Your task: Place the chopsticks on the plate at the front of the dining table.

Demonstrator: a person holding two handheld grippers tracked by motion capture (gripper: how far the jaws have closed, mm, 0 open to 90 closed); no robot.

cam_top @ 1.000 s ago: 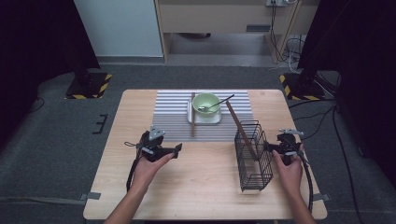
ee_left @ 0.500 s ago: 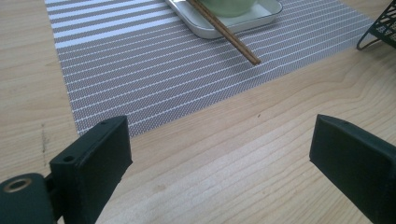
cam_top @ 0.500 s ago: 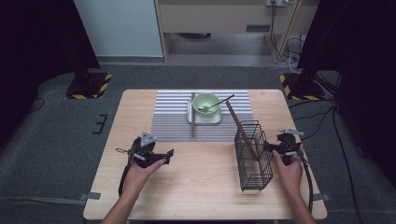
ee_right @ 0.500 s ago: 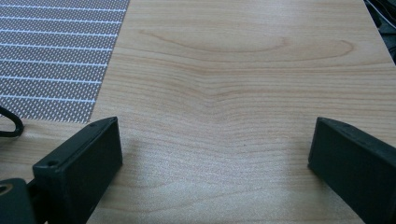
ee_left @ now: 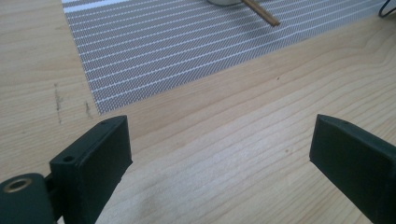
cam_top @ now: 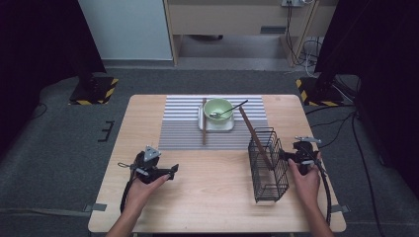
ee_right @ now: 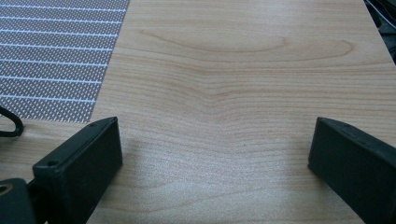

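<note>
1. Both grippers rested low over the worktop with nothing between their jaws: the left gripper [cam_top: 174, 171] near the front-left part of the worktop [cam_top: 217, 197], the right gripper [cam_top: 285, 154] near the right edge, each held in a hand.
2. Seen in the left gripper view, the left gripper's jaws stood wide apart over bare wood, just short of the striped mat's [ee_left: 187, 42] near corner; the right gripper view showed the right gripper's jaws equally spread over bare wood.
3. Nearest the right gripper stood a black wire basket [cam_top: 268, 165], upright near the front-right part of the worktop, just beside the jaw tips; whether they touched it could not be told.
4. One brown chopstick [cam_top: 253, 132] leaned in the basket, its upper end tilted toward the back.
5. Farther back, on the grey striped mat at the back-centre, a green bowl [cam_top: 218, 109] sat on a white square plate [cam_top: 217, 124], with a spoon [cam_top: 228, 110] resting in the bowl.
6. Another chopstick [cam_top: 203, 121] lay on the mat just left of the plate.
</note>
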